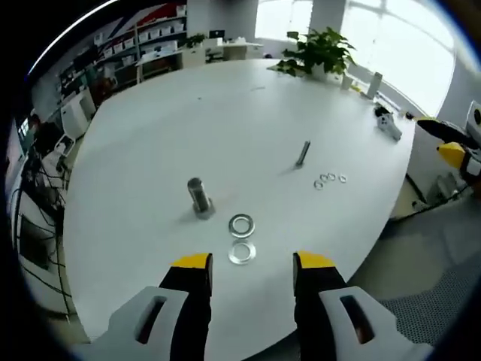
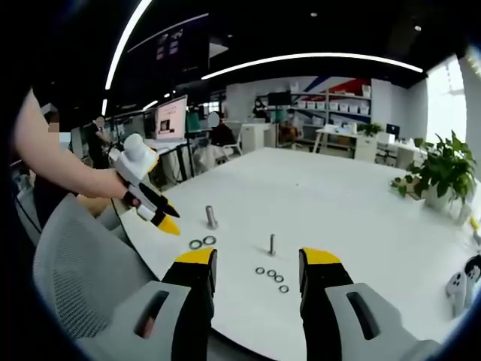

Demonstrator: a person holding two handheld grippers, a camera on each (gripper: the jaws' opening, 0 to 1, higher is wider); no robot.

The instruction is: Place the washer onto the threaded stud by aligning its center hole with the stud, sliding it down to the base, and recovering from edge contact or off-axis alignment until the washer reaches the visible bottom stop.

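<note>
On the white table [image 1: 225, 113] a thick threaded stud [image 1: 199, 197] stands upright on its hex base. Two large washers [image 1: 241, 226] lie flat just in front of it. A thinner stud [image 1: 302, 154] stands farther back, with several small washers [image 1: 330, 179] beside it. My left gripper [image 1: 252, 265] hovers open above the near table edge, nothing between its yellow-tipped fingers. In the right gripper view, my right gripper [image 2: 258, 260] is open and empty, held off the table edge. The thick stud [image 2: 211, 216], large washers [image 2: 202, 242], thin stud [image 2: 272, 244] and small washers [image 2: 271, 277] lie ahead. The left gripper [image 2: 150, 197] enters from the left.
A potted plant [image 1: 319, 53] stands at the table's far edge, with a white controller-like device [image 1: 388, 124] near the right edge. A grey mesh chair [image 2: 68, 271] sits beside the person. Desks, shelves and monitors fill the room behind.
</note>
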